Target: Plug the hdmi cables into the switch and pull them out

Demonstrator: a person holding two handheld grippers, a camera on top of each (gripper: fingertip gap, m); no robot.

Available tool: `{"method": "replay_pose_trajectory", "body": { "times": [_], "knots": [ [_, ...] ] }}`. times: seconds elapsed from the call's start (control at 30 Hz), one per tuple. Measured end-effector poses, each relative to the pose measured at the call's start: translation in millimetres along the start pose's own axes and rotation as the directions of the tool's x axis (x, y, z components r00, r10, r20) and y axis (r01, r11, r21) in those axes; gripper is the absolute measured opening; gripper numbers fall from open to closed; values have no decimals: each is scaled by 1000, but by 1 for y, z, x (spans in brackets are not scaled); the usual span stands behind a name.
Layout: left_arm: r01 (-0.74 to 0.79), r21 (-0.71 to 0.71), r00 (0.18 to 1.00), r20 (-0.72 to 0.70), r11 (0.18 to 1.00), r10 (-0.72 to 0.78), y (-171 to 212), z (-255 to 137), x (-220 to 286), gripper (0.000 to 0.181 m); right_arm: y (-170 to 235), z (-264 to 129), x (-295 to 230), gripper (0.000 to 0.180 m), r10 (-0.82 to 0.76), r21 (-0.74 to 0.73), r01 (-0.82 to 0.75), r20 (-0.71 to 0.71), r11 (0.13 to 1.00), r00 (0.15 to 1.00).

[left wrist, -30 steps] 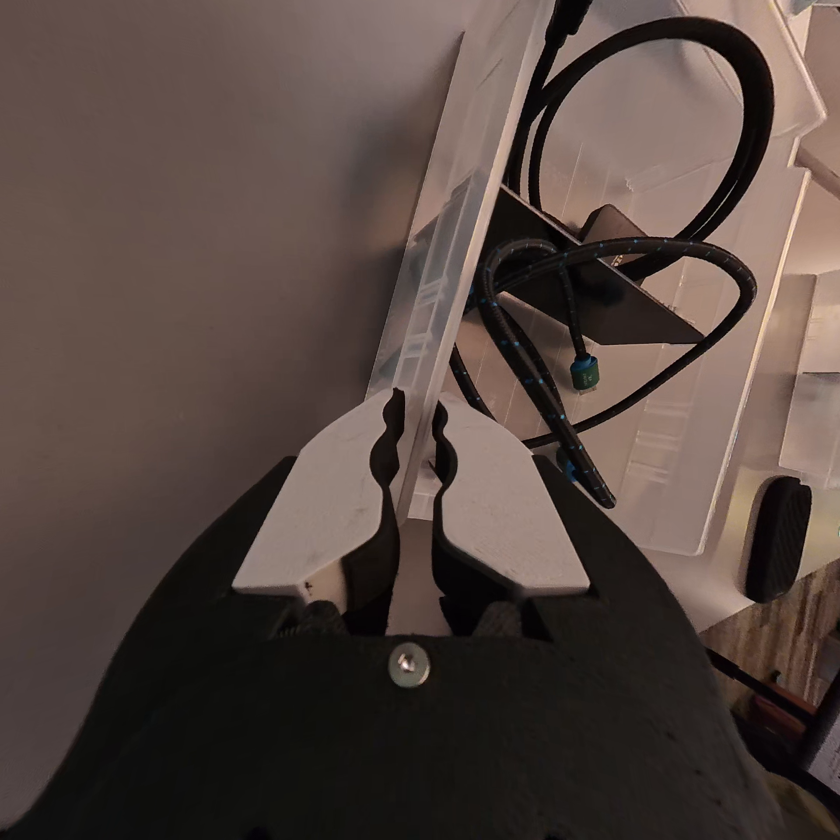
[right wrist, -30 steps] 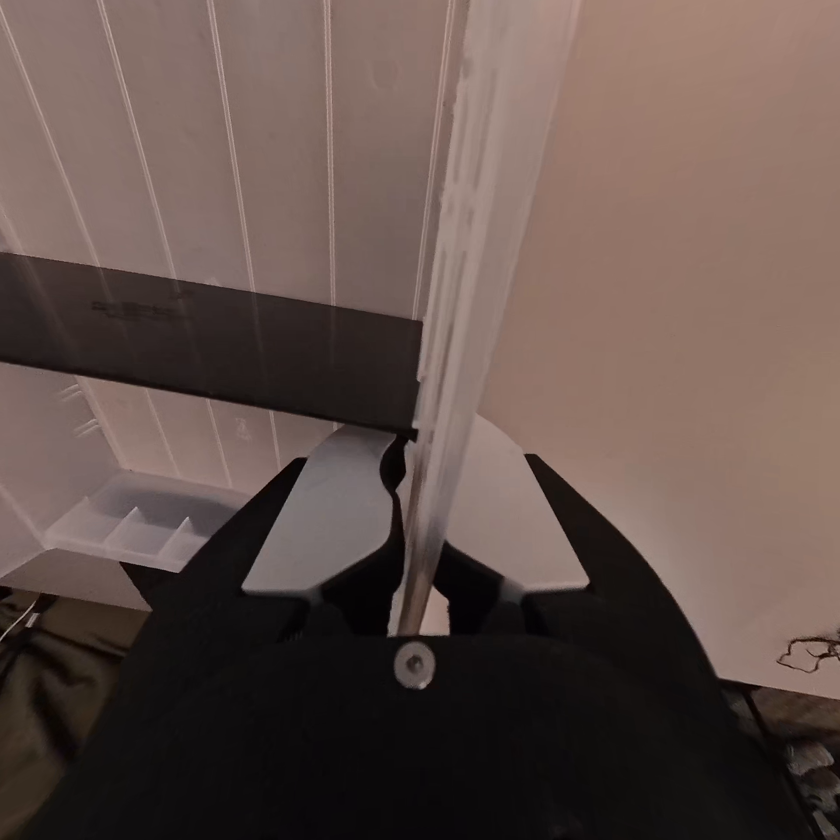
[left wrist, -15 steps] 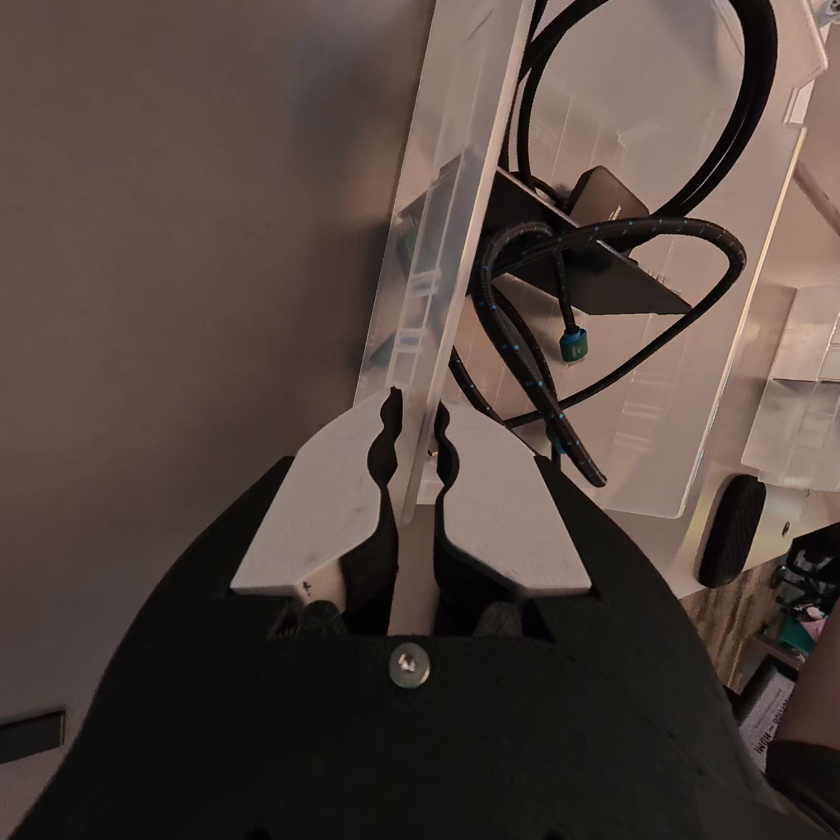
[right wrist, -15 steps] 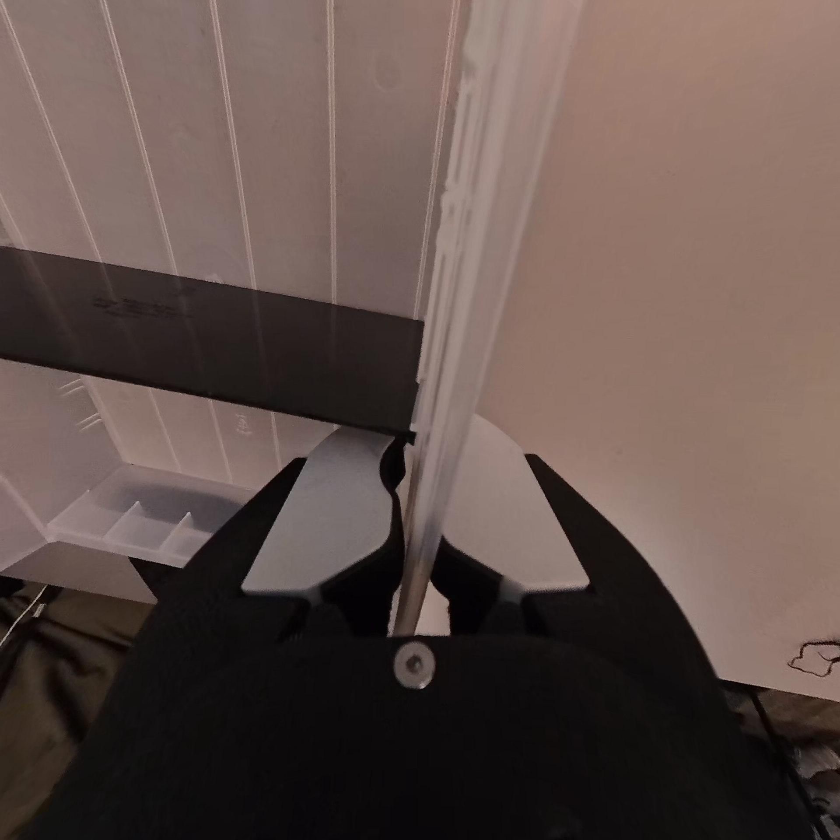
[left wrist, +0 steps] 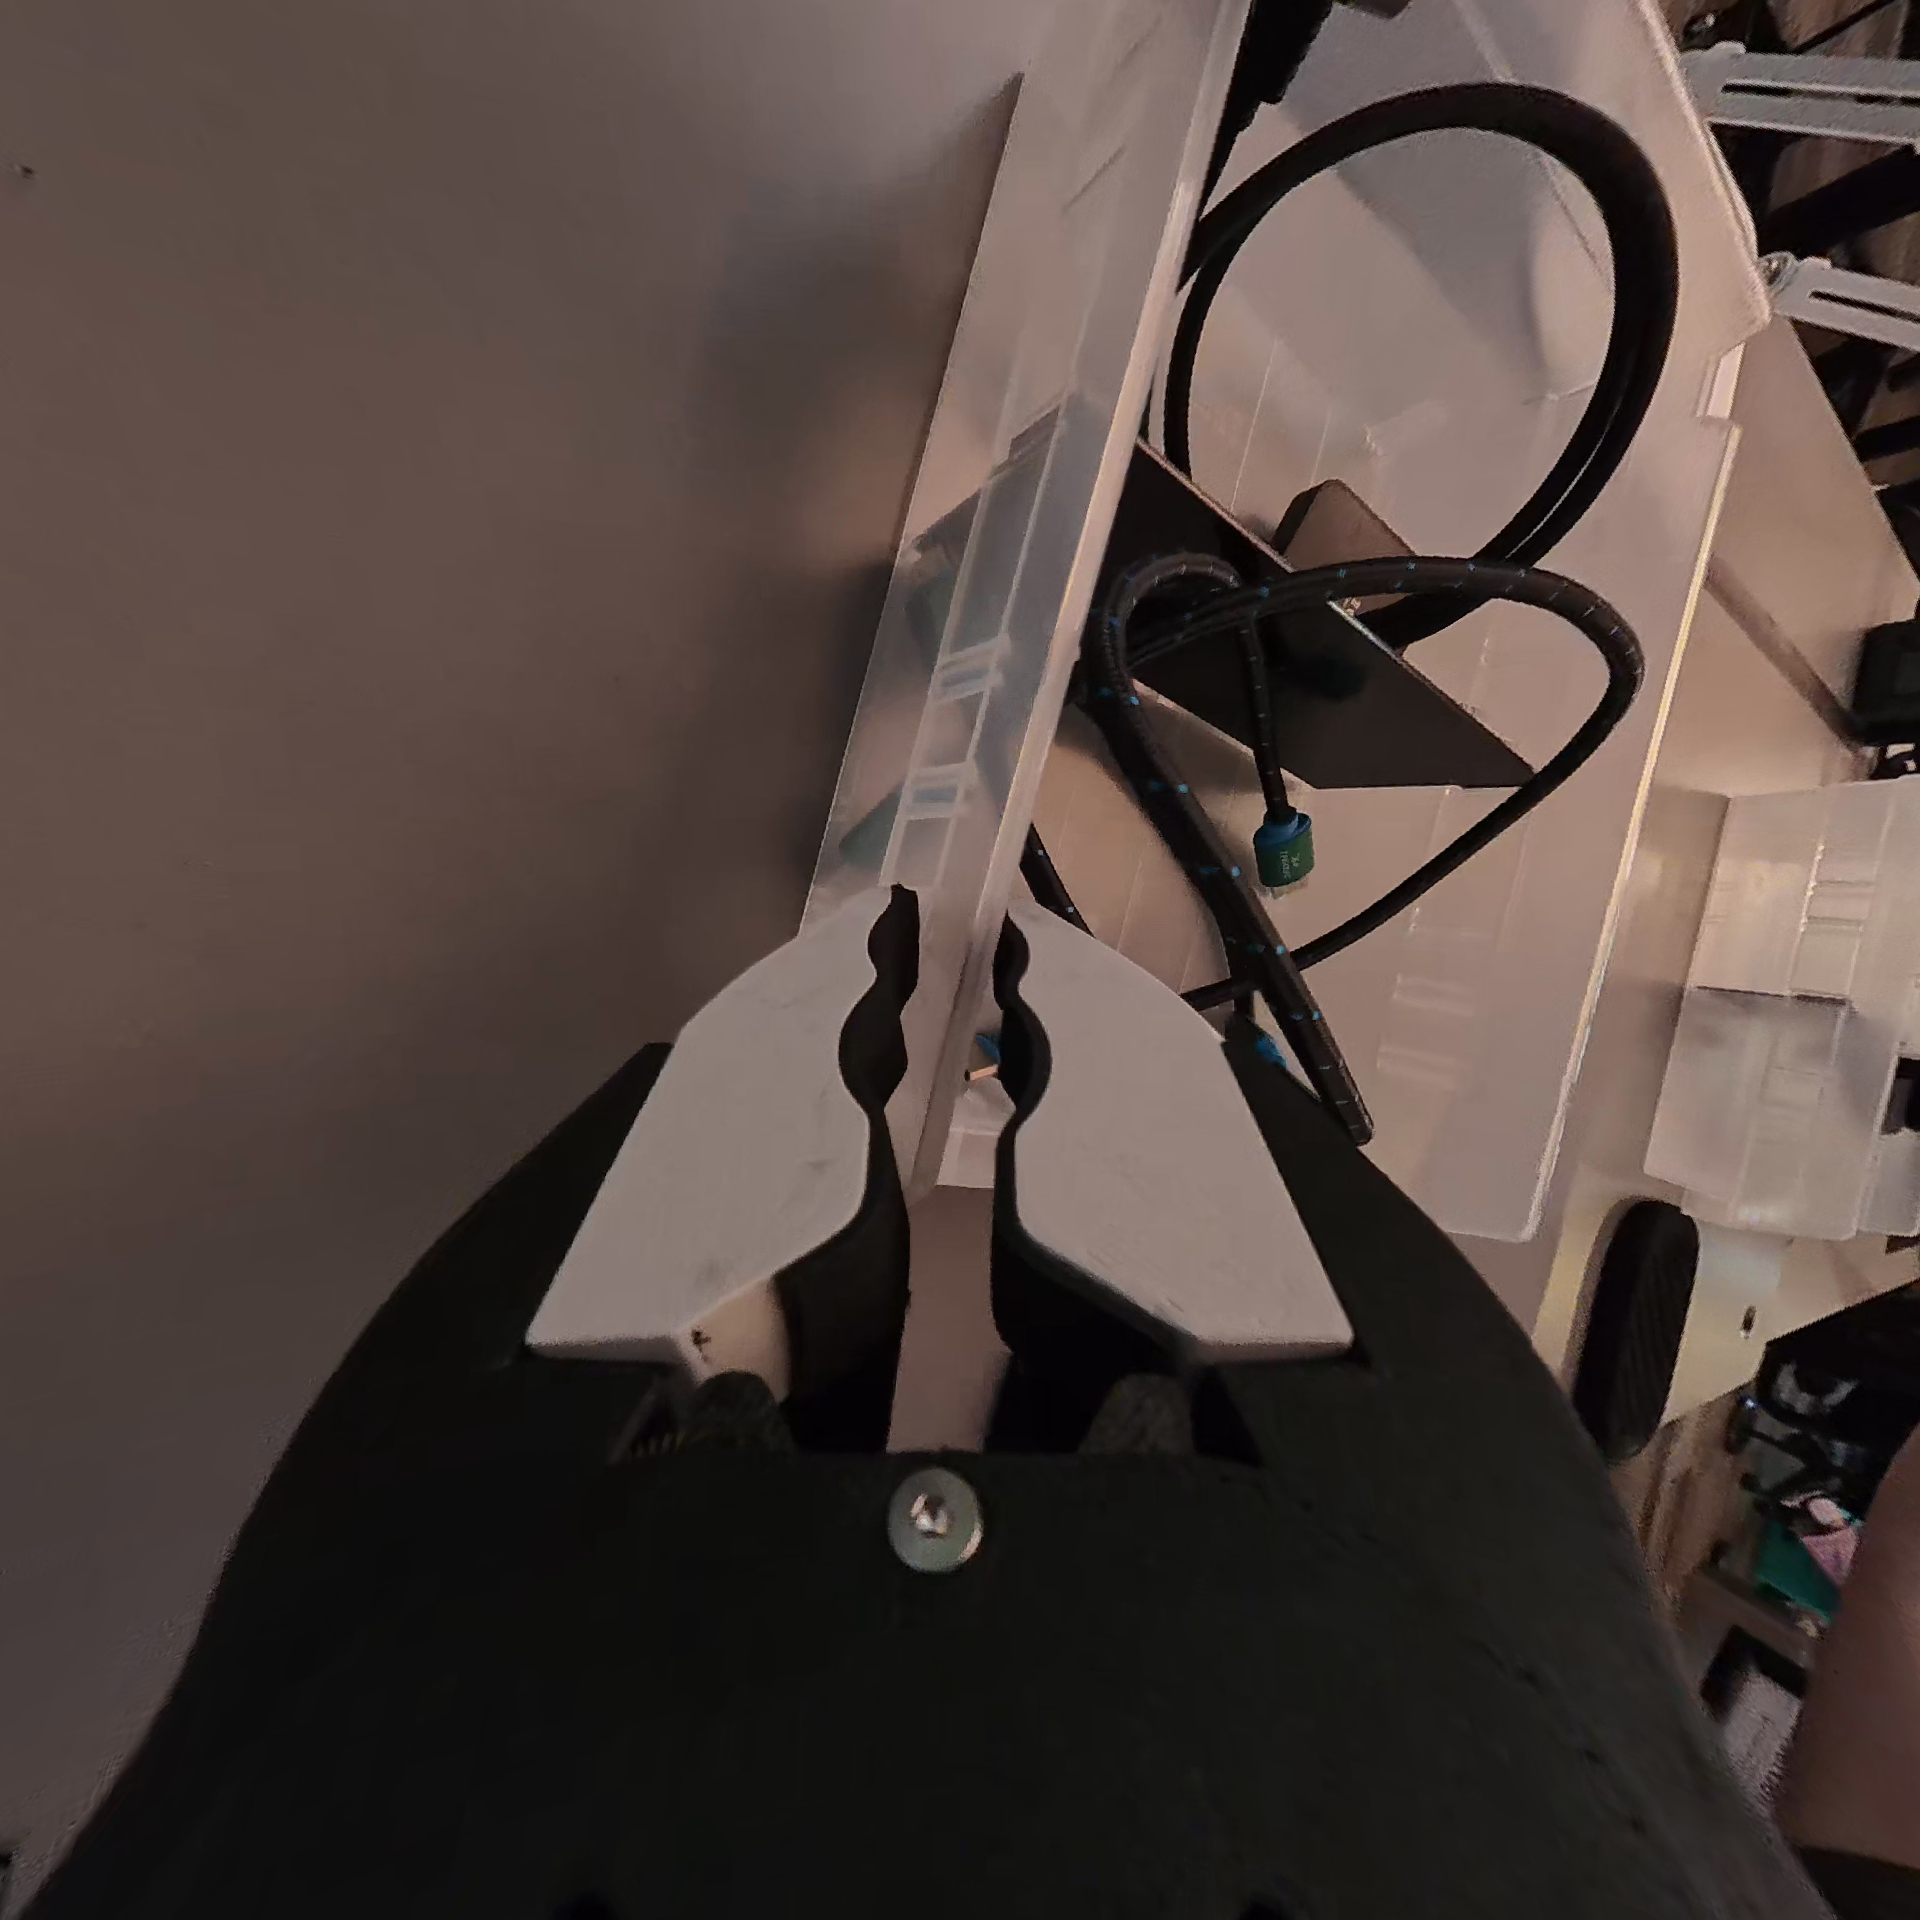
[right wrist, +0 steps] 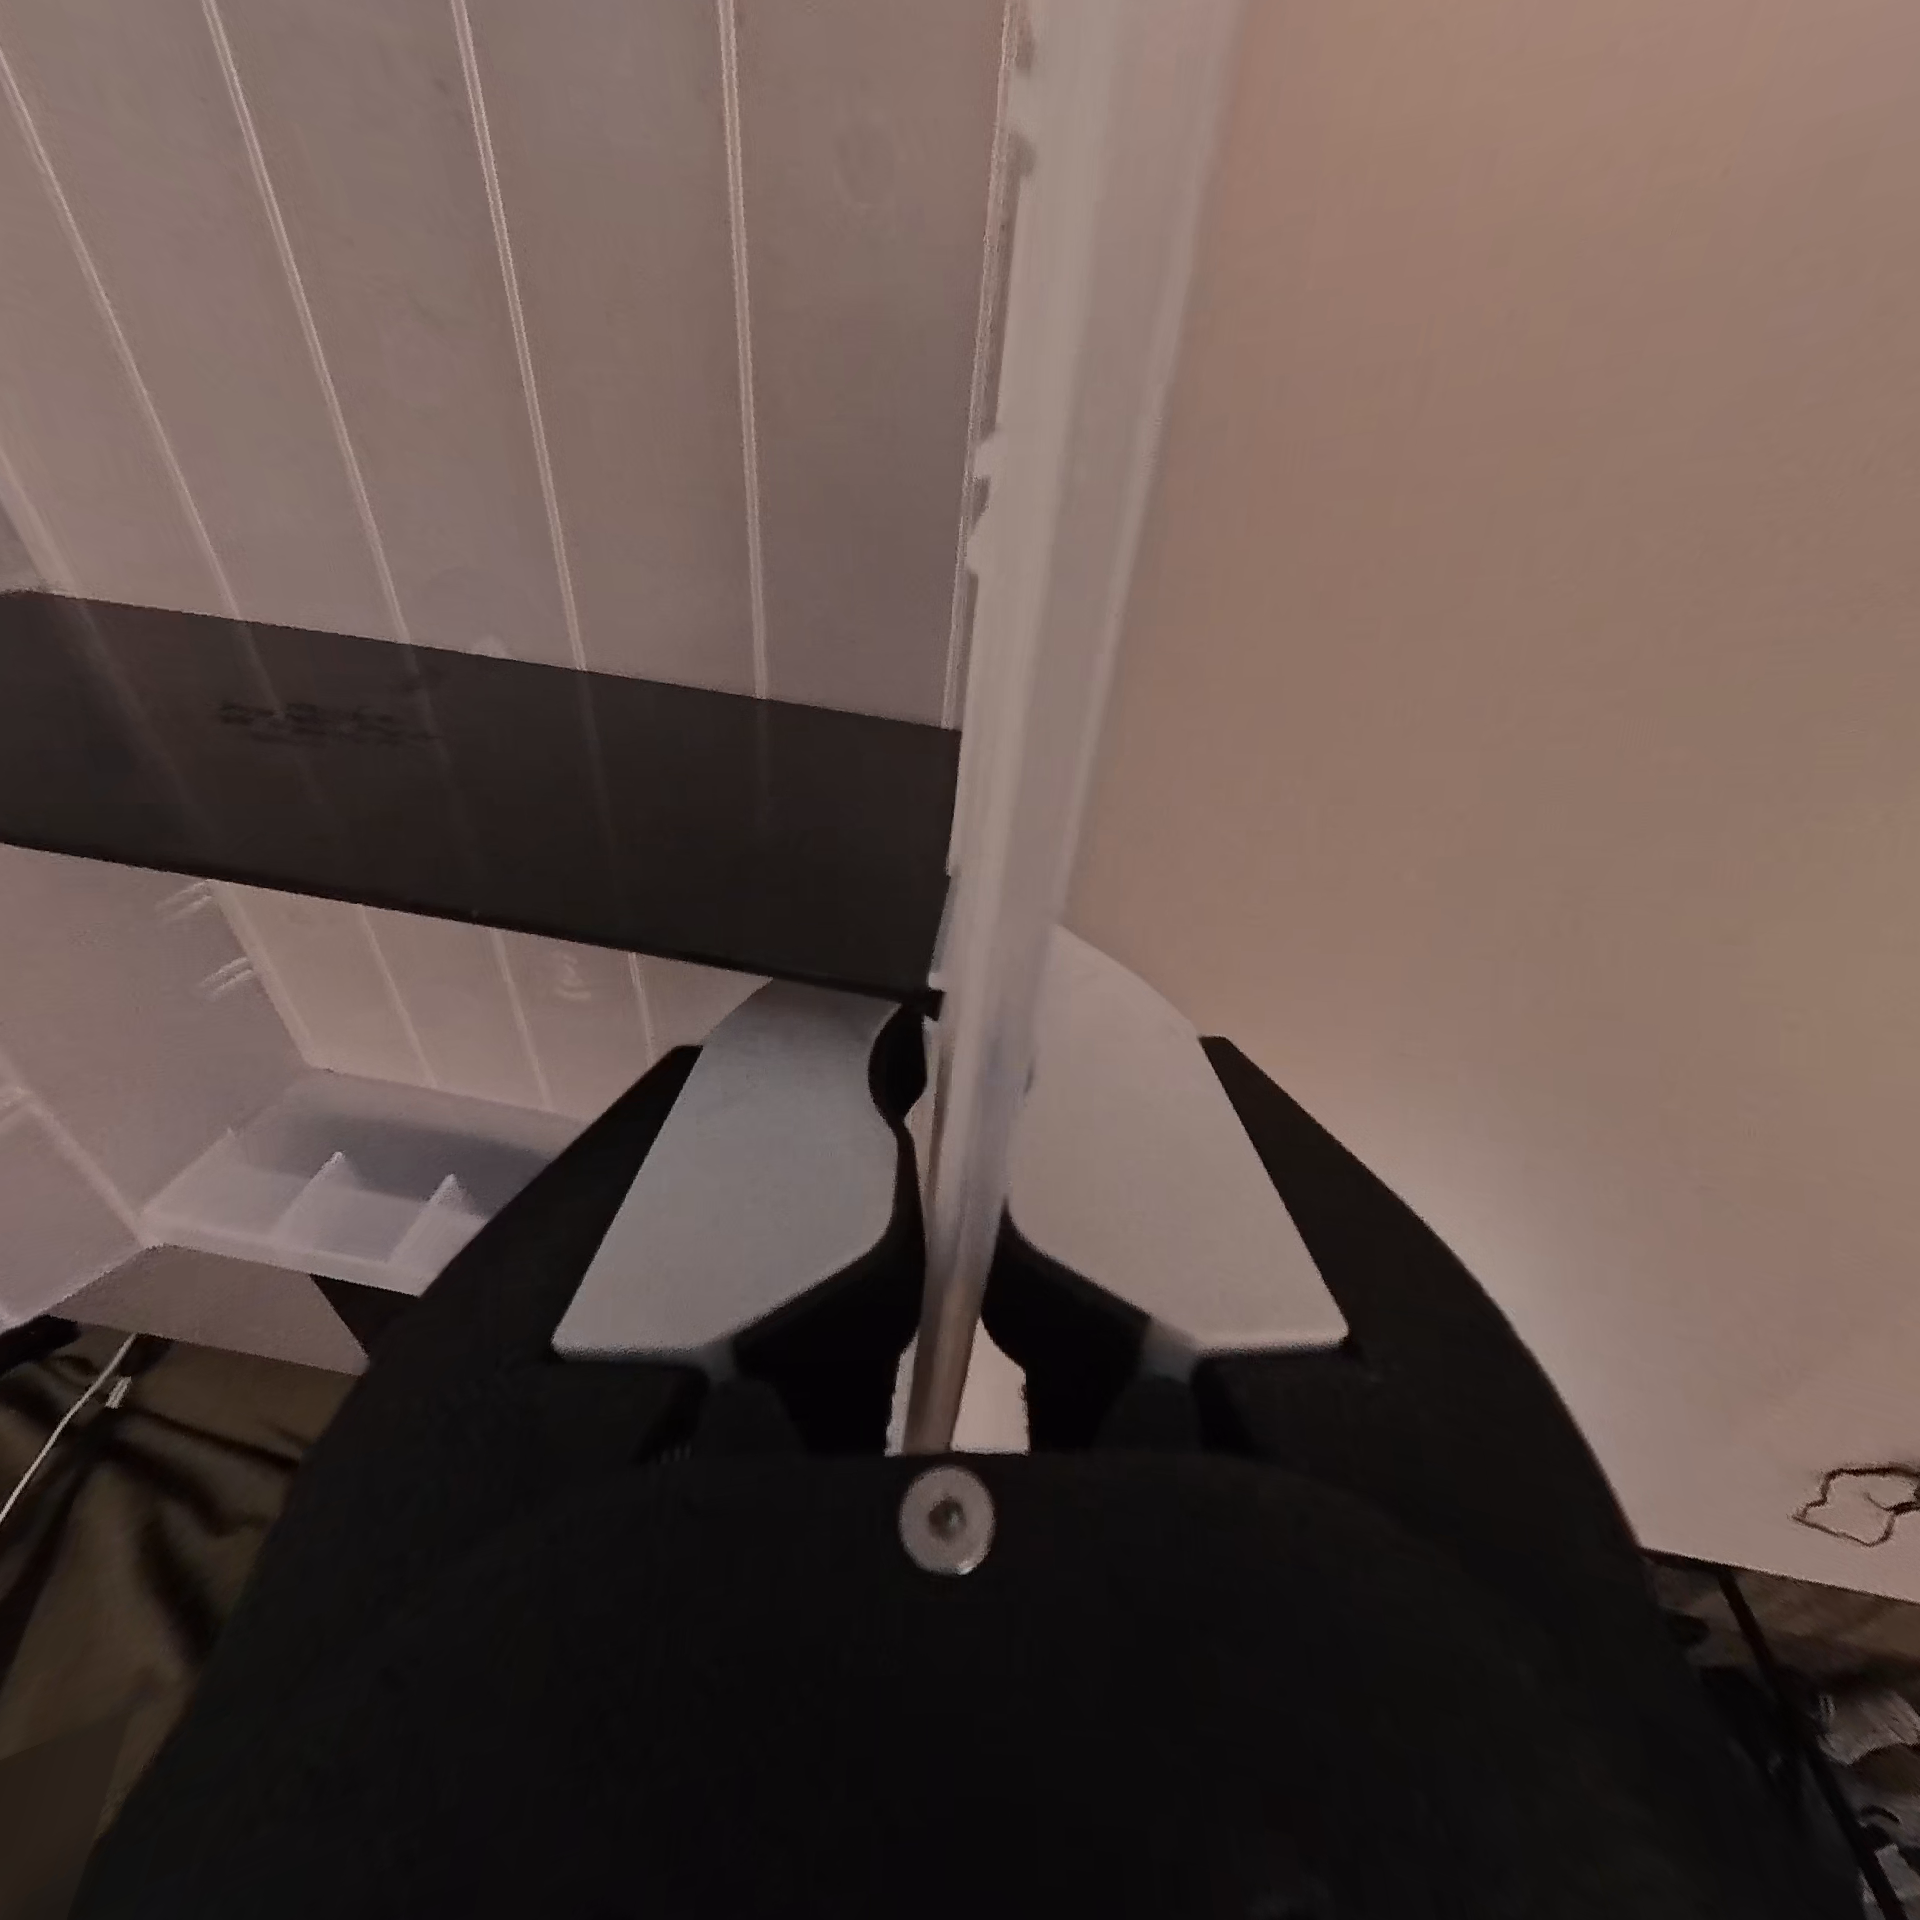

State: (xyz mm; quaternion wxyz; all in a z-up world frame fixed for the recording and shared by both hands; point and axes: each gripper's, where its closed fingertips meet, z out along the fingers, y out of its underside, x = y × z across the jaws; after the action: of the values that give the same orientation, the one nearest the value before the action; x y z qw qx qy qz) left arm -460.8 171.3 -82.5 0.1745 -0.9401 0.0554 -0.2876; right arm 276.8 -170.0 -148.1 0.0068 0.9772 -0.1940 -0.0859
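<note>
Since half a second ago the clear plastic bin (left wrist: 1049, 582) has swung slightly in the left wrist view, its near corner sitting lower in the picture, while the right wrist view is nearly unchanged. Pale surface (left wrist: 364, 520) fills the space beside the bin in both views. Each claw grips one of the bin's side walls: the left claw (left wrist: 956, 935) is closed narrow on the near wall's rim, and the right claw (right wrist: 961, 1039) pinches the opposite wall (right wrist: 1049, 520) the same way.

Inside the bin lies the black HDMI switch (left wrist: 1299, 707), a long flat box (seen through the wall in the right wrist view (right wrist: 468, 769)). A thick plain black cable (left wrist: 1621, 343) loops above it. A braided black-and-blue HDMI cable (left wrist: 1621, 686) curls across the switch, its blue-green plug (left wrist: 1283, 852) hanging free, not plugged in. A second, smaller clear compartment box (left wrist: 1808, 997) sits just beyond the bin.
</note>
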Motion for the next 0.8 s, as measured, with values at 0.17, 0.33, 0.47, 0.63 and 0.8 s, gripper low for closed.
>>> {"method": "replay_pose_trajectory", "body": {
  "times": [0.17, 0.33, 0.47, 0.63, 0.8],
  "knots": [
    [-34, -32, 999, -1, 999, 34, 7, -2, 1, 13, 2, 0, 0, 5, -38, 2, 38, 3, 999, 999],
    [-30, -39, 999, -16, 999, 29, 9, -3, 1, 14, 1, 0, 2, 4, -83, -32, 83, -19, 996, 996],
    [-31, -43, 999, -26, 999, 30, 9, -3, 1, 15, -2, 0, 4, 4, -63, -43, 62, -32, 997, 997],
    [-20, 3, 999, -39, 1000, 20, 4, -10, 3, 18, -5, 0, 5, 6, -80, 5, 80, -44, 997, 996],
    [-28, 110, 1000, -9, 994, 29, -5, -38, 5, 38, -11, -13, 8, 26, -55, 101, 60, -49, 993, 997]
  ]
}}
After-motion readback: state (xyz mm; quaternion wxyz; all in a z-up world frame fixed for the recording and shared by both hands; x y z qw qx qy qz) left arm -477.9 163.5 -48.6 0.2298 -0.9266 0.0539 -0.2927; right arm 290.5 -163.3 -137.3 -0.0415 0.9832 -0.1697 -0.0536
